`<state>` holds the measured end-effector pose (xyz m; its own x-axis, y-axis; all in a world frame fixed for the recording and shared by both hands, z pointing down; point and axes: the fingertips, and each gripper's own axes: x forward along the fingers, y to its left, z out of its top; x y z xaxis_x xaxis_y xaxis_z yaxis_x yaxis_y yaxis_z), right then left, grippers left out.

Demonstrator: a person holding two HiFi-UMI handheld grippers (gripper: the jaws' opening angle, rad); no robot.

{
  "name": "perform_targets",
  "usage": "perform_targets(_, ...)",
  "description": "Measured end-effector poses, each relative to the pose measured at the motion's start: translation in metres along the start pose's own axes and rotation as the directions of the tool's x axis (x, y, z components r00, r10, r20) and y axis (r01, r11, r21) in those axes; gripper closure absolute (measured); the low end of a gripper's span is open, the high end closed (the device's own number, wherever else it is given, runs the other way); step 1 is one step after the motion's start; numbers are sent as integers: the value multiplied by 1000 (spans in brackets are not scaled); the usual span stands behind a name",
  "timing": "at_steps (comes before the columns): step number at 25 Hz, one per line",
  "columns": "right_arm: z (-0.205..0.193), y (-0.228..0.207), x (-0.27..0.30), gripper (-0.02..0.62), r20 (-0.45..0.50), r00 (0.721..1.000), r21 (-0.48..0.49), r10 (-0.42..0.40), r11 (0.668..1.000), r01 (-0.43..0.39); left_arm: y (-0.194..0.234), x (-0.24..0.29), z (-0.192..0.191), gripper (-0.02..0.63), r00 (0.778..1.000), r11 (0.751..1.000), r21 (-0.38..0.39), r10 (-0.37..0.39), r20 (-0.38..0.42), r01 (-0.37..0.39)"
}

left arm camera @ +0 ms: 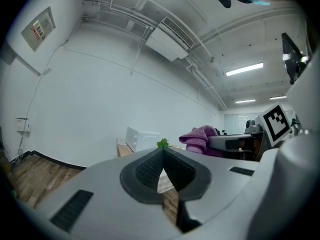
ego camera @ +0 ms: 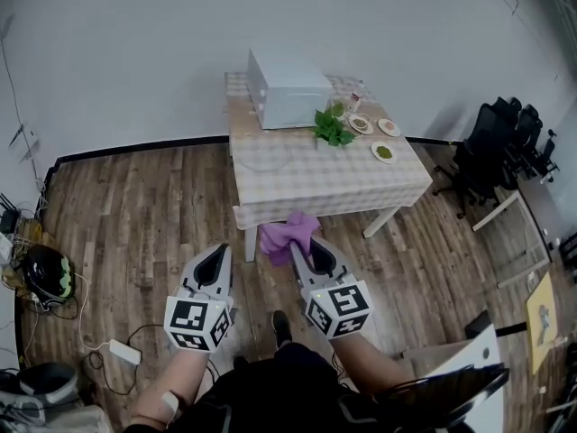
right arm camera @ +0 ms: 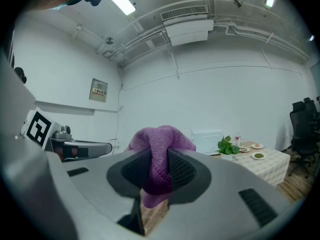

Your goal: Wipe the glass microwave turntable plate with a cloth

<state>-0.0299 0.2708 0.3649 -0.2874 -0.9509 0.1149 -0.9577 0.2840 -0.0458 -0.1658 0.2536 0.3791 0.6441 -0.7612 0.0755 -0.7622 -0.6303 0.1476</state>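
Head view: wood floor, white wall, and against that wall a table (ego camera: pixel 306 183) under a checked cover. On it a white microwave (ego camera: pixel 288 93); just beside that a green plant (ego camera: pixel 332 129); farther right three small plates (ego camera: pixel 383 152). In front of the microwave, a faint round outline lying flat on the cover, seemingly the glass turntable plate (ego camera: pixel 264 158); too pale to tell more. Sits well apart from both grippers. Low at the left, the left gripper (ego camera: pixel 215 256), aimed at the table, tips pressed together. Beside it the right gripper (ego camera: pixel 311 247), pinching a purple cloth (ego camera: pixel 287 233) that bunches up over its tips. Black office chairs (ego camera: pixel 505 142) at the far right.

Left gripper view: left gripper (left arm camera: pixel 162 153) closed tip to tip with nothing held, only a narrow wedge of gap lower down between the pads. Past the tips, microwave (left arm camera: pixel 142 136) and a leaf of the plant (left arm camera: pixel 162 144). To the right, purple cloth (left arm camera: pixel 199 136) heaped on the front of the right gripper (left arm camera: pixel 217 143).

Right gripper view: right gripper (right arm camera: pixel 159 166) clamped on the purple cloth (right arm camera: pixel 160 139); a fold squeezed between the pads, bulging above, hanging a little below. Far off at the right, table (right arm camera: pixel 270 166) with microwave (right arm camera: pixel 207 138), plant (right arm camera: pixel 227 145) and plates (right arm camera: pixel 257 155); glass plate not to be made out here. At the left, left gripper (right arm camera: pixel 105 146).
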Motion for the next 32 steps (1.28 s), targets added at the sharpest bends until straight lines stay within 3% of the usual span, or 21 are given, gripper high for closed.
perform_targets(20,26,-104,89,502,5,996,21,91,996,-91,10,129,30,598,997,996,46,83,-3,-83)
perform_targets(32,28,-172,112,502,12,991,38,132,990,-132,-14,196,31,597,995,992,72,103,-19,-101)
